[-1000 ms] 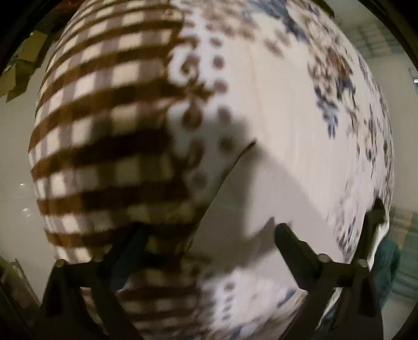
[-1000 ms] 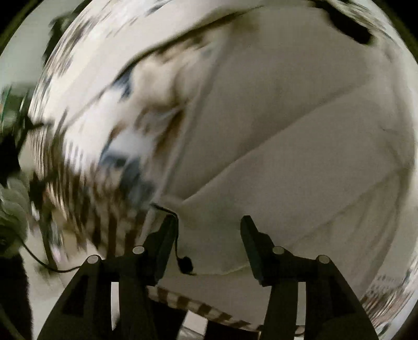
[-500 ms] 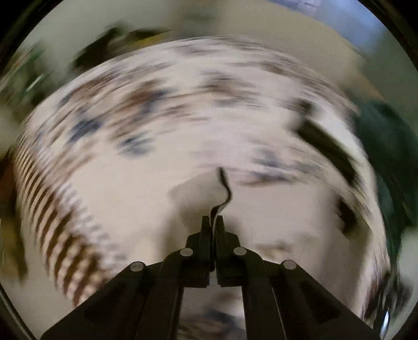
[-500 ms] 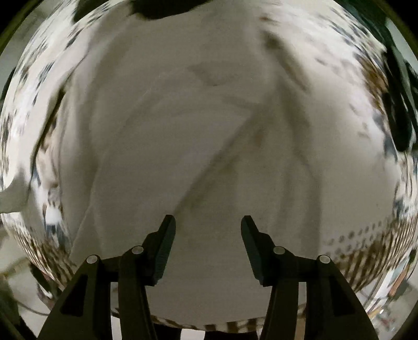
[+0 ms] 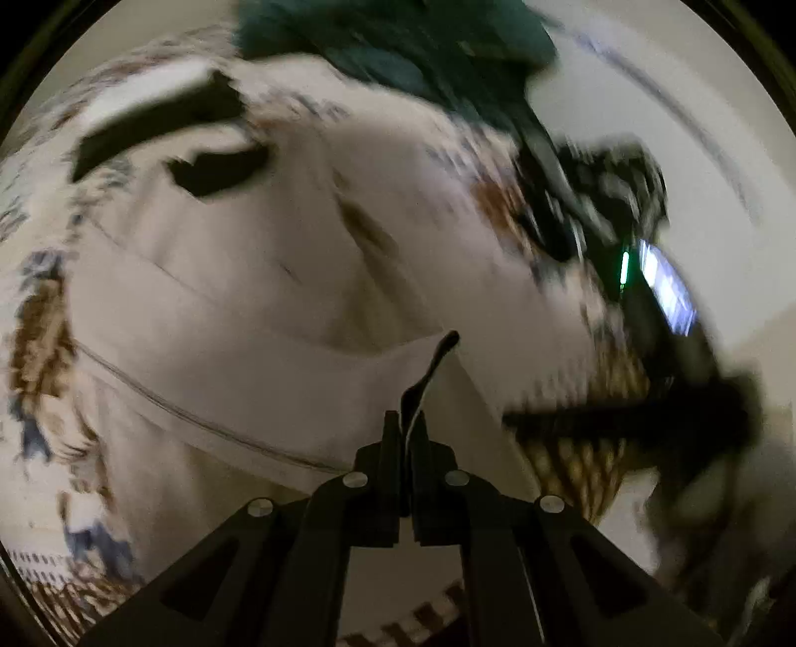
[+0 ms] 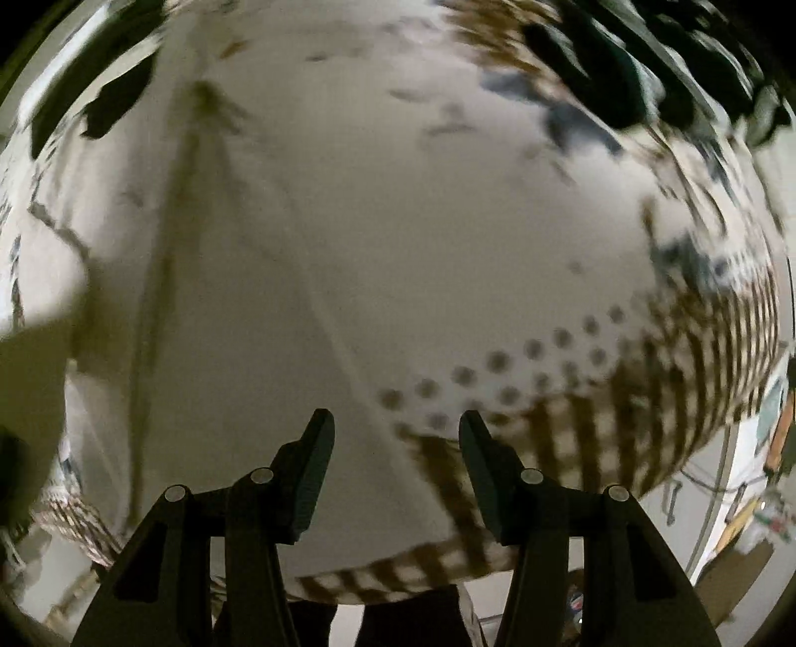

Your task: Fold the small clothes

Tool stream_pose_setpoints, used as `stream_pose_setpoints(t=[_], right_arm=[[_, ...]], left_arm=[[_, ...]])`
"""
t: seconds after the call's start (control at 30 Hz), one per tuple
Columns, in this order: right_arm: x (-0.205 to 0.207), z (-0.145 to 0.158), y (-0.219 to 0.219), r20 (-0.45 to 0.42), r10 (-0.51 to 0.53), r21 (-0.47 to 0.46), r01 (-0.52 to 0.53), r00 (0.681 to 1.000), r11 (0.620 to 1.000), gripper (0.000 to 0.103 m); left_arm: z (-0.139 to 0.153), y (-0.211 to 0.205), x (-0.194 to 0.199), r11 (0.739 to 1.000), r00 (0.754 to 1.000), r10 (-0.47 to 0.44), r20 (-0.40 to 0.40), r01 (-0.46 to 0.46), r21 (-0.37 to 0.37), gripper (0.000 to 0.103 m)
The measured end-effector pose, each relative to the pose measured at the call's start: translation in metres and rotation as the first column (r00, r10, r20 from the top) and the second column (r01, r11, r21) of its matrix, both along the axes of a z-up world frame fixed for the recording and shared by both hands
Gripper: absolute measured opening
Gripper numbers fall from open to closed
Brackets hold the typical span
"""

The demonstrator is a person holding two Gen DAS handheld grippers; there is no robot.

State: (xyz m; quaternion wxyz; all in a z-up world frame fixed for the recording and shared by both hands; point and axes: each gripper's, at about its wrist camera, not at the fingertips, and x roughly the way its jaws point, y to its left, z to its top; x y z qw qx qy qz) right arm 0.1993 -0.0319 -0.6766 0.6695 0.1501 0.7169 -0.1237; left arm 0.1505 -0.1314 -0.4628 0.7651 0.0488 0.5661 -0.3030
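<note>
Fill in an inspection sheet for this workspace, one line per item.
Surface: patterned cloth, brown checks, dots, blurred blue motifs.
Job's things: white garment spread on it, one corner lifted.
Clutter: dark green fabric at far side.
Grippers: left gripper shut on the garment's corner; right gripper open above the garment, holding nothing.
Cables: thin cables beyond the cloth edge.
Surroundings: pale floor; device with green light, blurred.
</note>
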Motion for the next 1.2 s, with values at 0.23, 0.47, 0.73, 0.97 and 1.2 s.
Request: stream_pose_setpoints(t=[0.23, 0.47, 0.73, 0.97, 1.2], right_arm=[[-0.058, 0.005, -0.071, -0.008, -0.043, 0.026, 0.043, 0.999, 0.999, 0.054], [-0.078, 0.032, -0.093, 0.091, -0.058, 0.192, 0.039, 0.994, 0.981, 0.054], [-0.073, 0.018, -0.079, 0.068, 0.062, 0.37, -0.083, 0.996, 0.925, 0.054], [-0.088, 0.014, -0.065, 0.094, 0.135, 0.355, -0.159, 0.986, 0.921, 0.006], [-0.088, 0.032, -0.111, 0.096, 0.082, 0.246, -0.104, 0.992, 0.964, 0.005]], left_arm=[[-0.027, -0.02, -0.029, 0.991, 0.992, -0.087, -0.089, 0.095, 0.092, 0.003], [-0.021, 0.023, -0.011, 0.993, 0.968, 0.103, -0.231, -0.086, 0.081, 0.102], [-0.029, 0.147, -0.01, 0.886, 0.863, 0.451, -0.227, -0.402, 0.234, 0.102], [-0.049, 0.201, -0.027, 0.804, 0.787, 0.574, -0.226, -0.49, 0.337, 0.102], [-0.054, 0.21, -0.04, 0.792, 0.76, 0.599, -0.253, -0.516, 0.326, 0.102]])
